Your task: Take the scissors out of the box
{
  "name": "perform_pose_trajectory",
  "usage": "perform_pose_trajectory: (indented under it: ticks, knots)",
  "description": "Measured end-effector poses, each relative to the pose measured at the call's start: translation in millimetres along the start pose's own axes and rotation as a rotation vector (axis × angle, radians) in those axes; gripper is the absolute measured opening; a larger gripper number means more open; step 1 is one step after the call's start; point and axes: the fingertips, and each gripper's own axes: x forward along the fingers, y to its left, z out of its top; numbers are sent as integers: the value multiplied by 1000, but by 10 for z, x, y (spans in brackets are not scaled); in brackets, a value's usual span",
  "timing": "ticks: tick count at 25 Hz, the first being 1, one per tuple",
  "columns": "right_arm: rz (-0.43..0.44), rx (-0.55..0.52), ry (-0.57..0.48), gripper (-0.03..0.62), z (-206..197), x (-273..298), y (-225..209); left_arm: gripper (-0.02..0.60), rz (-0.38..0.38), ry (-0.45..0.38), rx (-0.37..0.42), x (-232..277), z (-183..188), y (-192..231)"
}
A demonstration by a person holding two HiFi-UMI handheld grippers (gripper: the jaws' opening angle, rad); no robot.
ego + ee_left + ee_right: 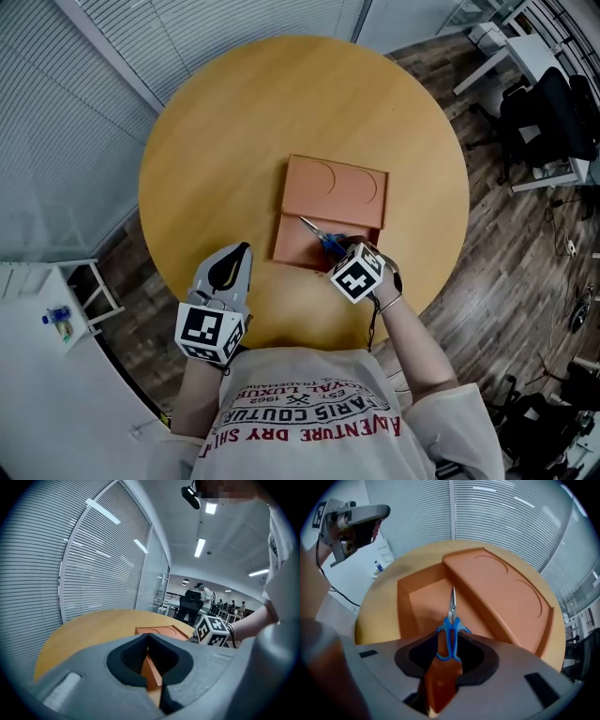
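The orange box [298, 246] lies open in the middle of the round wooden table [216, 141], its lid [339, 187] folded back on the far side. Blue-handled scissors [321, 236] lie inside, blades pointing away from me. My right gripper [336, 247] points steeply down over the box's near edge. In the right gripper view its jaws stand apart on either side of the blue handles [450, 637] with room on both sides. My left gripper [241, 249] hovers near the table's front edge, left of the box, its fingertips together and empty.
The table's rim [450, 272] drops to a dark wood floor. Black office chairs [548, 117] and white desks stand at the far right. A white shelf with a small bottle [58, 319] is at the left. Window blinds run behind the table.
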Motion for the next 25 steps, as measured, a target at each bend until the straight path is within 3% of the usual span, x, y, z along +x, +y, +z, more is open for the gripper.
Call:
perform_pose_trajectory:
  ticks: [7,13,17,25]
  knots:
    - [-72,-46,102,121,-26,144,-88,10,21,15,-10,-10,-23,120]
    - [-32,-94,160,100,-33,198,-33,11,18,29,-12,-24,-55,163]
    - [-15,-96,164,98,-31,186,-41,11,11,25,-29,-21,-40,161]
    - [-73,-123,116,92,1,173,-7,11,13,11,-11,-125,77,251]
